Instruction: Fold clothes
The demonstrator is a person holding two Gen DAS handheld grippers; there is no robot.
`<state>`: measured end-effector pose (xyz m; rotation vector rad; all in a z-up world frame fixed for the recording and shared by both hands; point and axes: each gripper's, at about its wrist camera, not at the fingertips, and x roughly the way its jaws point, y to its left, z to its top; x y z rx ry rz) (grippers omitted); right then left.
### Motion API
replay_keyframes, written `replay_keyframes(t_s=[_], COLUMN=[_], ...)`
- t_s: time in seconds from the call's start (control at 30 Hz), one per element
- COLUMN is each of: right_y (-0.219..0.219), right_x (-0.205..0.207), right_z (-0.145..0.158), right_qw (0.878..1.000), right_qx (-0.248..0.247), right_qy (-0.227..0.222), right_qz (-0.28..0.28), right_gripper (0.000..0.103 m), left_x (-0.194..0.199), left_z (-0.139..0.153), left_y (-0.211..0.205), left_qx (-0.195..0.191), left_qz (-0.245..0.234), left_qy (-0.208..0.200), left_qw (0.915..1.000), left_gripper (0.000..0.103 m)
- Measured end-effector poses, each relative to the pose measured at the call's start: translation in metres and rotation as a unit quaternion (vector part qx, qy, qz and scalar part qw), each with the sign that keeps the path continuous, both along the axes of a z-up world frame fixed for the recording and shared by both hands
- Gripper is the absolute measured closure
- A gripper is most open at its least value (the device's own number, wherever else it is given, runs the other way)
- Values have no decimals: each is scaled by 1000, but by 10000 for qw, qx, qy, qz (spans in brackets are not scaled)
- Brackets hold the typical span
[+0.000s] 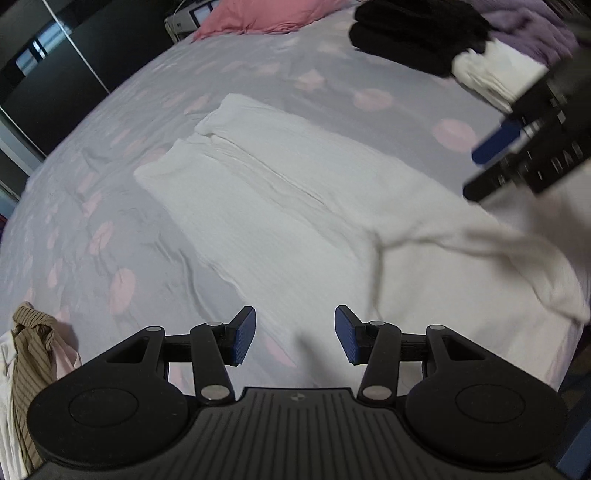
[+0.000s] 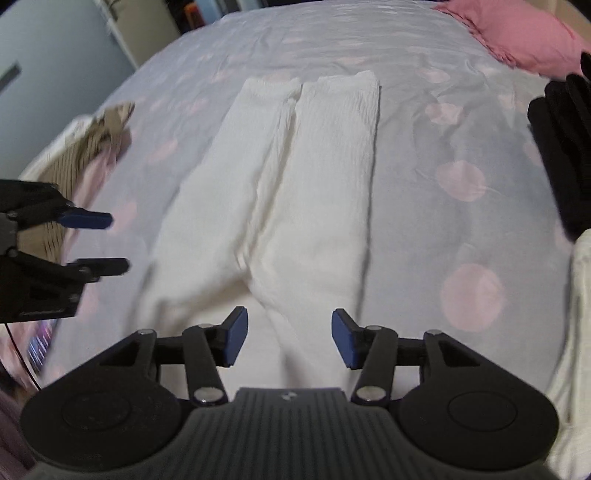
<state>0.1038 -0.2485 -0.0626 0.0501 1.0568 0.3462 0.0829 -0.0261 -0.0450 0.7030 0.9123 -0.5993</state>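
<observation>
White trousers [image 1: 280, 199] [image 2: 295, 192] lie flat on the grey bedsheet [image 1: 110, 192] with pink spots, both legs side by side. My left gripper [image 1: 294, 334] hovers open over the waist end, nothing between its blue pads. In the right wrist view the left gripper [image 2: 105, 242] shows at the left edge, open. My right gripper [image 2: 289, 336] is open above the trousers' crotch area and holds nothing. The right gripper [image 1: 491, 166] also enters the left wrist view at the upper right, blurred.
A brown striped garment [image 1: 27, 354] [image 2: 88, 147] lies crumpled at the bed's side. Folded black clothes [image 1: 413, 33] [image 2: 565, 147] and folded white cloth [image 1: 491, 74] sit in a stack. A pink pillow [image 1: 266, 14] [image 2: 524, 33] lies at the head.
</observation>
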Motion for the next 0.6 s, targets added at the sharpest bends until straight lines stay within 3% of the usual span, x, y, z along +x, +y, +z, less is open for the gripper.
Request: replay_keyframes(t_s=[0.07,0.2,0.27,0.47,0.6], right_y=[-2,2,4,16,28], right_x=[-11,-30,-40,-55,-61], right_z=[-6,-21,-28,-54,-69], right_qw=[9999,9987,9976,9932,9860], right_qx=[-100,-320,-430,-827,-1294], right_qy=[-79,-278,-377,-585,-773], right_qz=[95,294,392,580,715], right_gripper=[49,49,49,49,52], left_x=[-17,-36,-46,-60,-65], left_z=[-10,-31,-46,-76,-84], left_y=[-2,-5,-9,-4,-4], left_qx=[-70,-693,-640,-418,-57], left_qz=[80,717,967,1380,993], left_qy=[-112,-288,-658,-1168,-1309], left_qw=[9999,9946,9911,9826,9864], left_gripper=[58,57,57,58,73])
